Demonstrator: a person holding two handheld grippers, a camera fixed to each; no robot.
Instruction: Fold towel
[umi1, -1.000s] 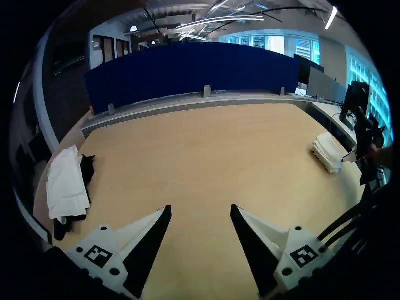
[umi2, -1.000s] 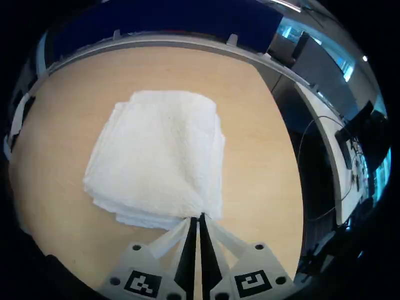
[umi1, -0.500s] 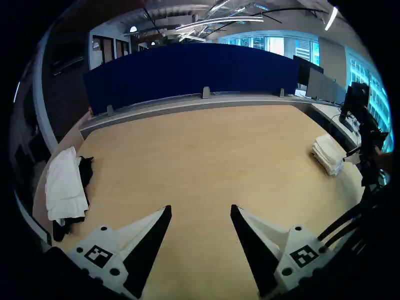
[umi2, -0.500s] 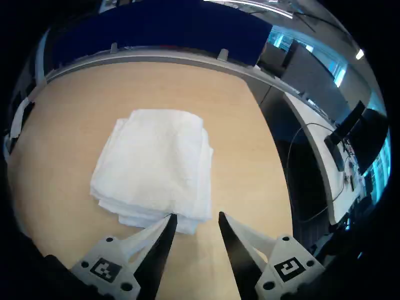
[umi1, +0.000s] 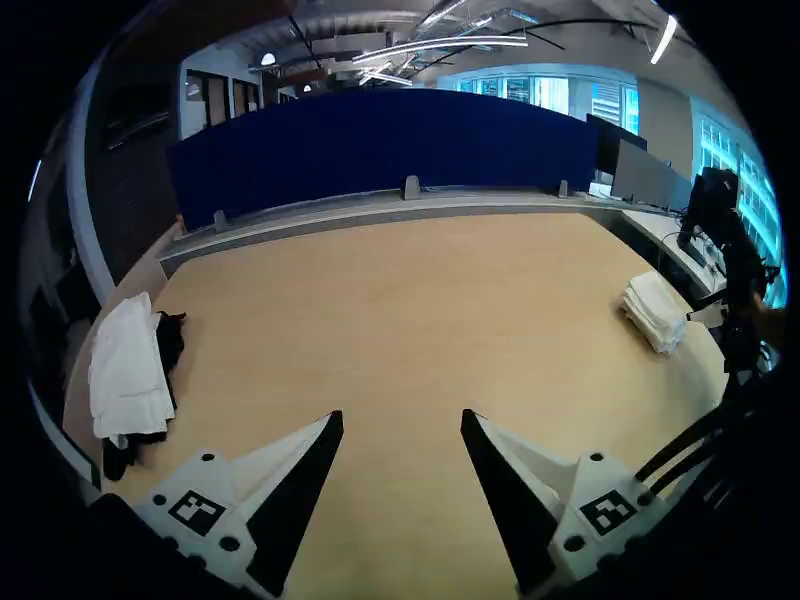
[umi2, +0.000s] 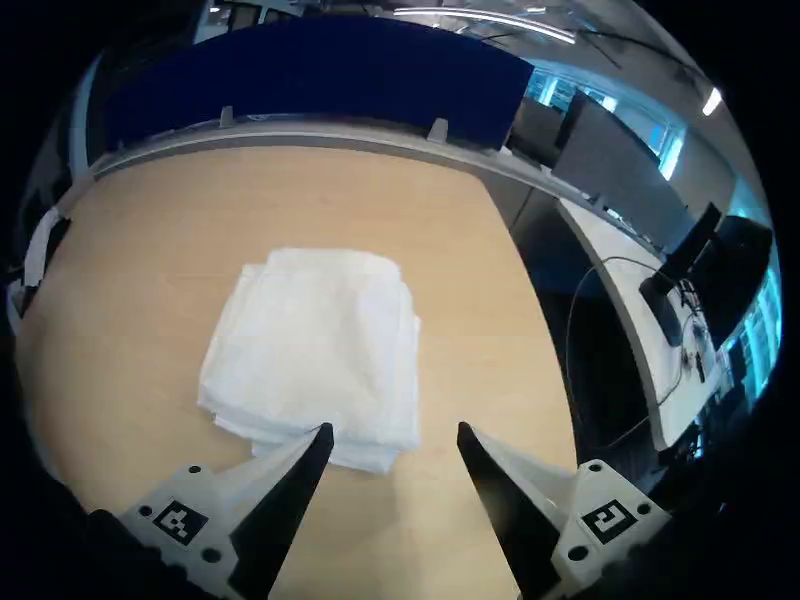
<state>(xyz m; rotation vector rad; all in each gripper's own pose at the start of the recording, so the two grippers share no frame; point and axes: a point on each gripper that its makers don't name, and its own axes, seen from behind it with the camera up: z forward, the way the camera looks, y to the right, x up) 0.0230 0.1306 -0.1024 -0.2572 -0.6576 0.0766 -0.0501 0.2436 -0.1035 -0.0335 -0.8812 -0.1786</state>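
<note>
A white towel (umi2: 315, 350) lies folded into a thick rectangle on the light wooden table (umi2: 150, 260). My right gripper (umi2: 392, 440) hangs just above its near edge, fingers open and holding nothing. In the left gripper view the same folded towel (umi1: 655, 308) sits small at the table's far right side, with the other gripper (umi1: 735, 300) standing over it. My left gripper (umi1: 400, 425) is open above bare tabletop (umi1: 420, 310). A second white towel (umi1: 125, 365) lies loosely folded near the left edge, on top of a dark cloth (umi1: 170, 340).
A blue partition (umi1: 390, 140) on a grey rail runs along the table's far edge. Beyond the right edge is a gap, then another desk with a monitor (umi2: 735, 270) and cables (umi2: 610, 300). Open tabletop stretches between the two towels.
My right gripper went from shut at the towel's near edge to open, and it drew back and up from the folded towel. My left gripper stayed nearly still.
</note>
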